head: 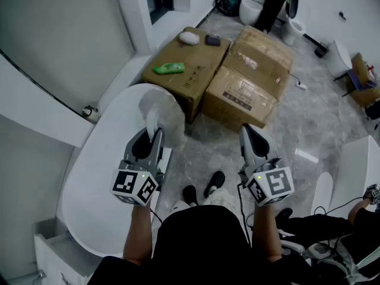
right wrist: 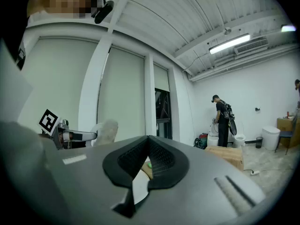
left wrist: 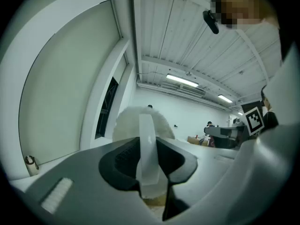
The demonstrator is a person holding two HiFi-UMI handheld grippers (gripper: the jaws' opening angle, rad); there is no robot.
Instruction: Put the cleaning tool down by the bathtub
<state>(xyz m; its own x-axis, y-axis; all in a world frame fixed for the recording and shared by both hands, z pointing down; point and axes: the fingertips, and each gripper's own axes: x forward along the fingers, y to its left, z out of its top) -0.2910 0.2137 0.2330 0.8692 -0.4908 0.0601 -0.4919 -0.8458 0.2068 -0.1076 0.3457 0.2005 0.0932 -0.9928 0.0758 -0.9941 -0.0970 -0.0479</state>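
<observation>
The cleaning tool is a fluffy white pad (head: 163, 114) on a flat, pale translucent handle (left wrist: 146, 125). My left gripper (head: 155, 133) is shut on that handle, and the pad stands up beyond the jaw tips. In the left gripper view the handle runs upright between the pads of the left gripper (left wrist: 148, 143), with the fluffy head (left wrist: 126, 125) behind it. The tool hangs over the near right rim of the white oval bathtub (head: 89, 159). My right gripper (head: 246, 129) is held to the right over the floor. Its jaws (right wrist: 148, 138) meet at the tip with nothing between them.
Two cardboard boxes (head: 249, 76) stand on the grey floor beyond the tub. A green packet (head: 169, 69), a white puff (head: 190, 37) and a dark item (head: 212, 40) lie on the left box. A person (right wrist: 222, 116) stands at a toilet (head: 254, 5) far back. My shoes (head: 202, 189) are below.
</observation>
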